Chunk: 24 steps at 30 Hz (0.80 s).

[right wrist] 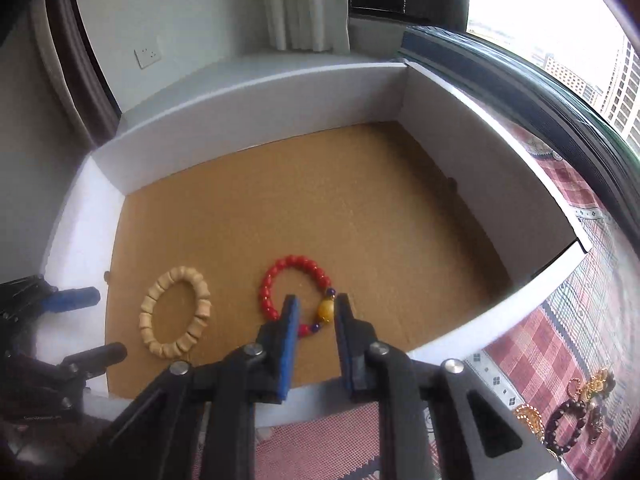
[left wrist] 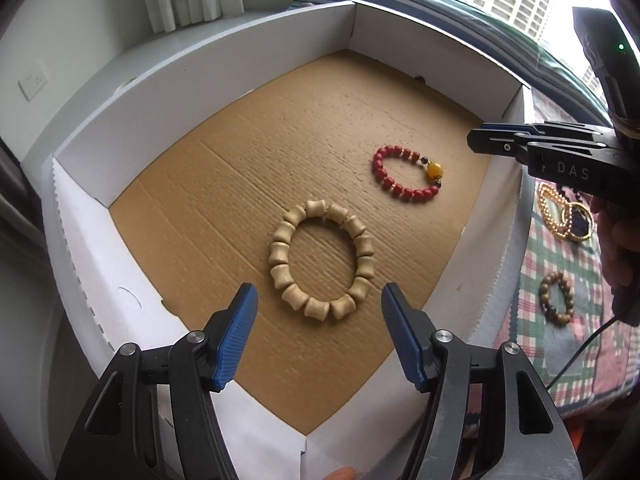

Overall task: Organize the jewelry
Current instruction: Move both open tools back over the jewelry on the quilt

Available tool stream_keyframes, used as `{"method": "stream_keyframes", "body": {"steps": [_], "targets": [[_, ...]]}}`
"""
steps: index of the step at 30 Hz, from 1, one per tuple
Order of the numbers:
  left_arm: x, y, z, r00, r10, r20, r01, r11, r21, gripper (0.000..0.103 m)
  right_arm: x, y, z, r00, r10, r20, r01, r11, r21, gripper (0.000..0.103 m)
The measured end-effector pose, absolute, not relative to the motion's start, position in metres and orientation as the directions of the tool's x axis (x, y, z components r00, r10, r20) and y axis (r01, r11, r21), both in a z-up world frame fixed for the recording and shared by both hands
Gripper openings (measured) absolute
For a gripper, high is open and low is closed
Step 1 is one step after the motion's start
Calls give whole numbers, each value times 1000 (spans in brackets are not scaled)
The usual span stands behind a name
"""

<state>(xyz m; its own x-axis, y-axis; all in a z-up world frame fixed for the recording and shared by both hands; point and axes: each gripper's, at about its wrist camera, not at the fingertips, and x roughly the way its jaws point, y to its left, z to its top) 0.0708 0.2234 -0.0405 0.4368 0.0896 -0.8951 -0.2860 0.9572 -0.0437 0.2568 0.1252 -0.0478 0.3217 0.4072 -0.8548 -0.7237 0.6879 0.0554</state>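
Observation:
A beige bracelet (left wrist: 322, 258) (right wrist: 175, 311) of chunky wooden beads lies flat on the brown floor of a white-walled cardboard box (left wrist: 280, 60) (right wrist: 280, 92). My left gripper (left wrist: 320, 288) (right wrist: 92, 326) hangs open just above its near side, holding nothing. To its right lies a red bead bracelet (left wrist: 404, 178) (right wrist: 280, 280) with an amber bead (right wrist: 326, 311). My right gripper (right wrist: 317, 298) (left wrist: 474, 140) hovers over the box's right wall, above that bracelet and apart from it. Its jaws are closed to a narrow gap with nothing gripped.
More jewelry lies on a plaid cloth right of the box: a gold chain (left wrist: 554, 208) (right wrist: 528, 416), a brown bead bracelet (left wrist: 556, 296) and a dark bead bracelet (right wrist: 568, 424). A window runs along the far side. A hand (left wrist: 620, 248) holds the right gripper.

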Motion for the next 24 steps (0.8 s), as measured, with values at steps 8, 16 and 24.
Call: {"method": "stream_keyframes", "body": {"steps": [8, 16, 24], "targets": [[55, 205, -23, 535, 172, -827, -291, 957, 11, 66, 237, 95, -43, 354, 444, -823, -707, 703, 76, 18], [19, 151, 24, 708, 164, -687, -208, 978, 19, 94, 173, -3, -13, 533, 502, -681, -626, 775, 81, 49], [31, 48, -31, 597, -141, -789, 98, 990, -103, 99, 108, -156, -51, 665, 178, -726, -272, 962, -13, 80]]}}
